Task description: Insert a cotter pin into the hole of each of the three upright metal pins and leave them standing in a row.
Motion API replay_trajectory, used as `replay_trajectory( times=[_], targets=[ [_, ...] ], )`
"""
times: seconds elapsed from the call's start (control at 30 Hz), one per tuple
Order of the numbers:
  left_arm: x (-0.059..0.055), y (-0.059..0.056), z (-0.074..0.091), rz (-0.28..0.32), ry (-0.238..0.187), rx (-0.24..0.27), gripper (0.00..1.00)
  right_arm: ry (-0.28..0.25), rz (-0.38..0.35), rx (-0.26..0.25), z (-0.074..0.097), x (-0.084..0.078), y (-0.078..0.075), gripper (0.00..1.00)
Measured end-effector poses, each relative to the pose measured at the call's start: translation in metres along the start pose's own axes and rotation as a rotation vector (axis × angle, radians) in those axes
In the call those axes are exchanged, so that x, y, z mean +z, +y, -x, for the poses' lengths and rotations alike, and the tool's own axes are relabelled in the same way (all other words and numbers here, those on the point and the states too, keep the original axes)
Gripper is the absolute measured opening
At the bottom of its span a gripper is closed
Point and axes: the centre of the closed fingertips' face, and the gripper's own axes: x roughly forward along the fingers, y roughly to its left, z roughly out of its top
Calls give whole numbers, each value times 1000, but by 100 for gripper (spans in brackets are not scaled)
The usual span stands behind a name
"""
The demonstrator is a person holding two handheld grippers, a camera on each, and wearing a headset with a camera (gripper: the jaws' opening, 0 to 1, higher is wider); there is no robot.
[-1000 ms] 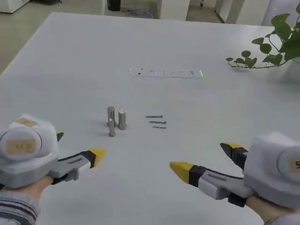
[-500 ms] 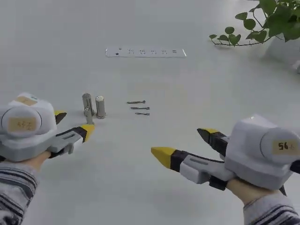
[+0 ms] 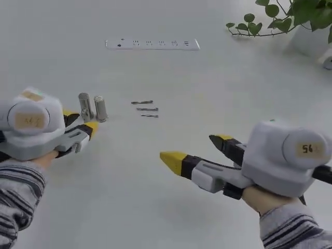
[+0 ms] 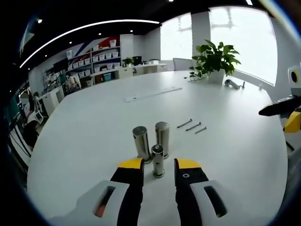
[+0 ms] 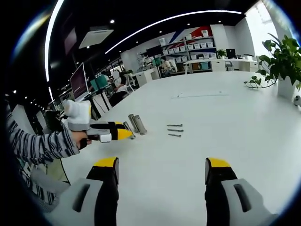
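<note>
Closer to the three metal pins [image 4: 162,136] the left gripper [image 4: 159,165] has been brought — its released fingers flank the nearest pin [image 4: 157,161]. The three cotter pins [image 3: 145,109] are left loose on the table [image 3: 155,202], well ahead of the spread fingers of the right gripper [image 5: 161,165] — none inserted.

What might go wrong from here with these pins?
The left gripper, jaws open, straddles the short metal pin, with two taller metal pins crowded just behind; closing or lifting may topple them. The three cotter pins lie flat and thin on the table, so the right gripper might skid them instead of gripping one.
</note>
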Motion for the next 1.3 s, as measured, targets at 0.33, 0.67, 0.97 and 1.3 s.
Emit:
replay_trajectory(
  times=[0.33, 0.67, 0.97, 1.3],
  targets=[
    [-1, 1, -7, -32, -2, -8, 8, 6, 3, 0, -4, -2, 0, 72],
    [-1, -1, -9, -43, -9, -43, 5, 14, 7, 3, -6, -3, 1, 71],
    [3, -33, -7, -96, -32, -157, 5, 15, 27, 6, -5, -1, 2, 71],
    [-3, -84, 0, -155, -31, -317, 5, 26, 30, 6, -3, -3, 1, 67]
  ],
)
